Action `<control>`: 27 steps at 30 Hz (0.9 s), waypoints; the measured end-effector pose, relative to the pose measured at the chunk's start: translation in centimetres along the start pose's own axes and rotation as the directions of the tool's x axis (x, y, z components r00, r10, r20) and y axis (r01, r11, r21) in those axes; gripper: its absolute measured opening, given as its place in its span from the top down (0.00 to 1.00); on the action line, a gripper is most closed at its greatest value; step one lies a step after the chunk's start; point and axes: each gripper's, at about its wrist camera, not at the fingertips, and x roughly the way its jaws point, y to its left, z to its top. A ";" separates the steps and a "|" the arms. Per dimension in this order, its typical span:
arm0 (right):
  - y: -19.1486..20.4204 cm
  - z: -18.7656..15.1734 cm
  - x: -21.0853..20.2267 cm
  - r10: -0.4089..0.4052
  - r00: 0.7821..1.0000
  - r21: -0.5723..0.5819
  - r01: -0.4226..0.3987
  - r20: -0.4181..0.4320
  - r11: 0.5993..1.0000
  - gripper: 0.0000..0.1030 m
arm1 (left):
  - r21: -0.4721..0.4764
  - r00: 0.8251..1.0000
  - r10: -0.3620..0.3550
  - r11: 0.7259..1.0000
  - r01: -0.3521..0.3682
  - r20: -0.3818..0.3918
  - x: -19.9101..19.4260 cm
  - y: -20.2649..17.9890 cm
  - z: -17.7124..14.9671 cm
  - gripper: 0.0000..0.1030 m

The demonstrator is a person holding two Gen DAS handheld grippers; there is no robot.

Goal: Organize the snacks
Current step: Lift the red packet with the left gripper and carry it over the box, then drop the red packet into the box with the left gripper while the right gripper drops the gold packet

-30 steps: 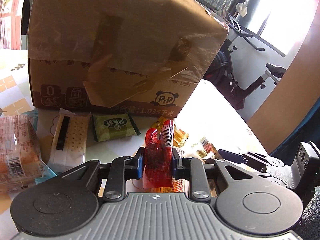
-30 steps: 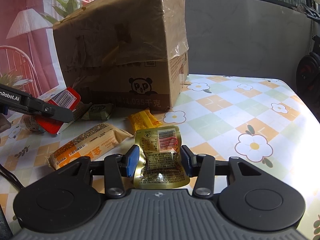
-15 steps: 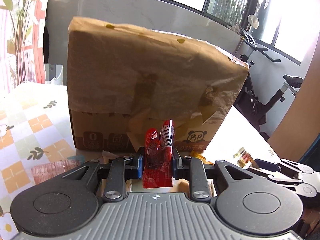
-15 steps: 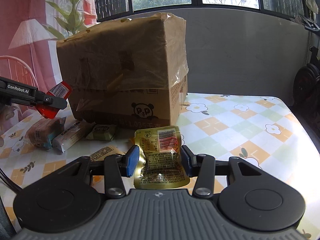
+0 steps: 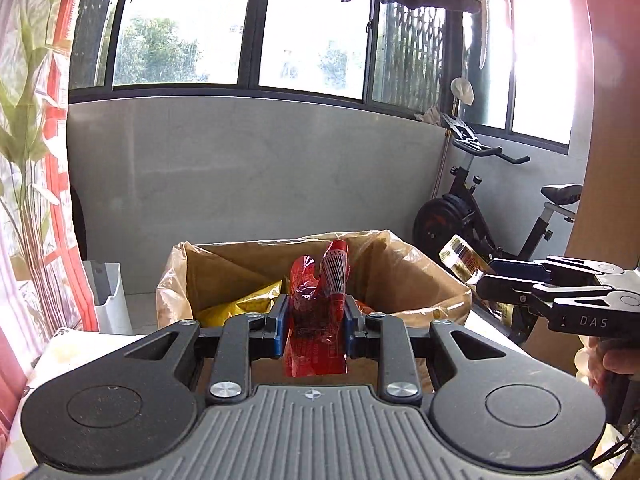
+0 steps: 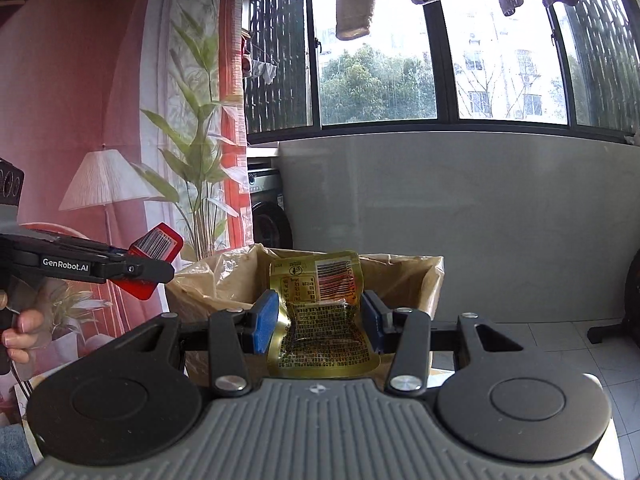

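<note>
My left gripper (image 5: 316, 320) is shut on a red snack packet (image 5: 318, 312) and holds it up at the near rim of the open cardboard box (image 5: 432, 276). Yellow packets (image 5: 244, 306) lie inside the box. My right gripper (image 6: 318, 320) is shut on a gold snack packet (image 6: 320, 316), raised in front of the box (image 6: 400, 276). The right gripper also shows in the left wrist view (image 5: 504, 280) at the box's right side. The left gripper shows in the right wrist view (image 6: 148, 264) left of the box.
A grey wall (image 5: 260, 168) and windows stand behind the box. An exercise bike (image 5: 480, 216) is at the right. A plant (image 6: 196, 160) and a washing machine (image 6: 268, 208) are at the back left. A white bin (image 5: 108, 300) stands left of the box.
Both grippers have risen from the table to the level of the box's open top, each still holding its packet. The box's inside has come into view.
</note>
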 end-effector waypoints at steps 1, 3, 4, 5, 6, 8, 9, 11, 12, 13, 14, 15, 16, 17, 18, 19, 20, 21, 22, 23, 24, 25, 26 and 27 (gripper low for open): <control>0.0 0.7 1.2 -0.003 1.000 0.002 0.003 -0.010 1.000 0.54 | -0.006 1.000 0.005 1.000 -0.005 0.001 1.0 -0.1 0.7 0.73; 0.3 1.7 3.8 -0.018 0.999 -0.004 0.018 -0.037 1.000 0.54 | -0.010 1.000 0.030 0.999 -0.030 0.000 2.6 0.2 1.6 0.73; 0.4 1.9 4.9 -0.025 0.998 -0.007 0.025 -0.053 1.000 0.54 | -0.013 0.999 0.043 0.999 -0.043 -0.010 3.8 0.1 1.9 0.73; 0.6 2.2 6.4 -0.030 0.997 -0.001 0.030 -0.073 1.000 0.53 | -0.013 0.998 0.058 0.998 -0.058 -0.016 4.7 0.3 2.2 0.73; 0.6 2.2 7.4 -0.032 0.996 0.007 0.033 -0.087 0.999 0.53 | -0.016 0.997 0.075 0.997 -0.075 -0.023 5.4 0.5 2.3 0.72; 0.7 2.1 9.1 -0.045 0.993 0.021 0.048 -0.113 0.999 0.52 | -0.031 0.994 0.102 0.994 -0.103 -0.038 6.7 1.1 2.4 0.70; 0.6 1.9 9.8 -0.059 0.991 0.030 0.063 -0.122 0.998 0.52 | -0.047 0.991 0.125 0.991 -0.127 -0.040 7.1 1.4 2.3 0.64; 0.4 1.5 10.9 -0.075 0.988 0.056 0.083 -0.134 0.995 0.46 | -0.048 0.986 0.164 0.985 -0.166 -0.038 7.8 1.5 2.2 0.46; 0.3 1.2 11.3 -0.083 0.986 0.074 0.095 -0.142 0.993 0.45 | -0.044 0.983 0.180 0.982 -0.181 -0.042 7.8 1.6 2.2 0.34; 0.2 1.1 11.7 -0.093 0.985 0.083 0.106 -0.148 0.991 0.44 | -0.044 0.980 0.194 0.980 -0.196 -0.047 7.9 1.6 2.2 0.32; 0.2 0.9 11.9 -0.103 0.982 0.089 0.118 -0.157 0.989 0.36 | -0.047 0.978 0.203 0.978 -0.205 -0.053 7.8 1.6 2.1 0.30; 0.1 0.8 11.9 -0.110 0.981 0.091 0.125 -0.159 0.988 0.32 | -0.053 0.978 0.201 0.977 -0.205 -0.062 7.4 2.2 1.9 0.28; 0.2 0.8 11.7 -0.113 0.982 0.090 0.127 -0.153 0.988 0.26 | -0.057 0.976 0.205 0.976 -0.209 -0.068 7.0 2.5 1.7 0.27; 0.2 0.7 11.1 -0.112 0.985 0.092 0.125 -0.134 0.988 0.25 | -0.058 0.974 0.216 0.974 -0.220 -0.067 6.6 2.6 1.5 0.26; 0.3 0.7 10.6 -0.109 0.987 0.095 0.120 -0.122 0.988 0.25 | -0.059 0.972 0.227 0.971 -0.231 -0.062 6.1 2.7 1.4 0.24; 0.3 0.7 10.1 -0.108 0.987 0.098 0.120 -0.115 0.988 0.25 | -0.062 0.970 0.237 0.969 -0.240 -0.056 5.7 3.0 1.3 0.24; 0.2 0.7 9.4 -0.109 0.988 0.105 0.120 -0.106 0.987 0.24 | -0.064 0.970 0.238 0.968 -0.241 -0.050 5.2 3.1 1.2 0.23; 0.3 0.6 8.6 -0.106 0.990 0.112 0.116 -0.091 0.987 0.23 | -0.064 0.972 0.233 0.970 -0.235 -0.043 4.5 3.1 1.1 0.22; 0.4 0.6 7.8 -0.100 0.992 0.118 0.108 -0.077 0.987 0.21 | -0.062 0.974 0.225 0.972 -0.227 -0.039 3.9 3.4 0.9 0.22; 0.5 0.5 7.0 -0.095 0.993 0.120 0.102 -0.065 0.988 0.21 | -0.059 0.974 0.222 0.973 -0.224 -0.038 3.3 3.4 0.8 0.22; 0.7 0.4 6.1 -0.094 0.994 0.116 0.100 -0.051 0.988 0.21 | -0.055 0.975 0.220 0.973 -0.222 -0.038 2.8 3.6 0.5 0.22; 0.9 0.2 5.4 -0.097 0.994 0.111 0.101 -0.039 0.989 0.21 | -0.051 0.975 0.218 0.974 -0.220 -0.040 2.1 3.8 0.3 0.22; 1.2 0.0 4.5 -0.102 0.995 0.103 0.104 -0.023 0.989 0.21 | -0.049 0.976 0.216 0.975 -0.217 -0.040 1.5 3.9 0.1 0.22; 1.3 -0.3 3.9 -0.103 0.995 0.098 0.104 -0.014 0.990 0.21 | -0.047 0.976 0.213 0.976 -0.215 -0.039 0.9 4.0 -0.2 0.22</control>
